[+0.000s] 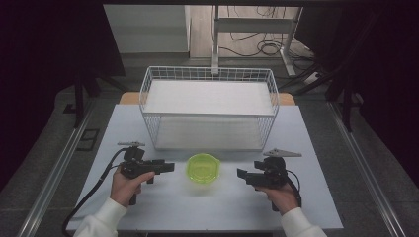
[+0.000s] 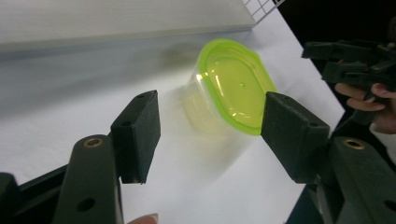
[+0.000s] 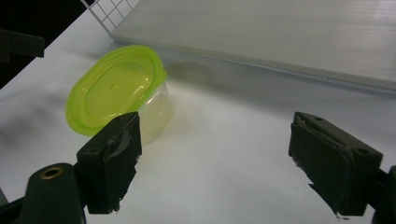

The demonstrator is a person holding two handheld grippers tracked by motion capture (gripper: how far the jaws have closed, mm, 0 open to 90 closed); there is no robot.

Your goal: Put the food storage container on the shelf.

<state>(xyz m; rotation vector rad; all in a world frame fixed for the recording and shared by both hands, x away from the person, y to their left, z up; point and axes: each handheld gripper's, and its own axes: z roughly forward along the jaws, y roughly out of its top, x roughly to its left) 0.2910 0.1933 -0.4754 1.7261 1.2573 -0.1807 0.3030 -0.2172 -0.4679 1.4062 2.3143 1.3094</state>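
Note:
A small clear tub with a lime-green lid (image 1: 203, 169) stands upright on the white table, between my two grippers. My left gripper (image 1: 170, 167) lies level to the tub's left and points at it, a short gap away. In the left gripper view the jaws (image 2: 208, 107) stand open, with the tub (image 2: 233, 88) just beyond the tips and no pad touching it. My right gripper (image 1: 239, 174) faces the tub from the right, a little farther off. Its jaws (image 3: 215, 126) stand open and empty, and the tub (image 3: 116, 93) sits ahead to their left.
A white wire basket (image 1: 148, 86) with a white board as its floor stands right behind the tub. The table's front edge (image 1: 207, 228) runs close to the person's wrists. Cables trail from both grippers. Dark floor and stands surround the table.

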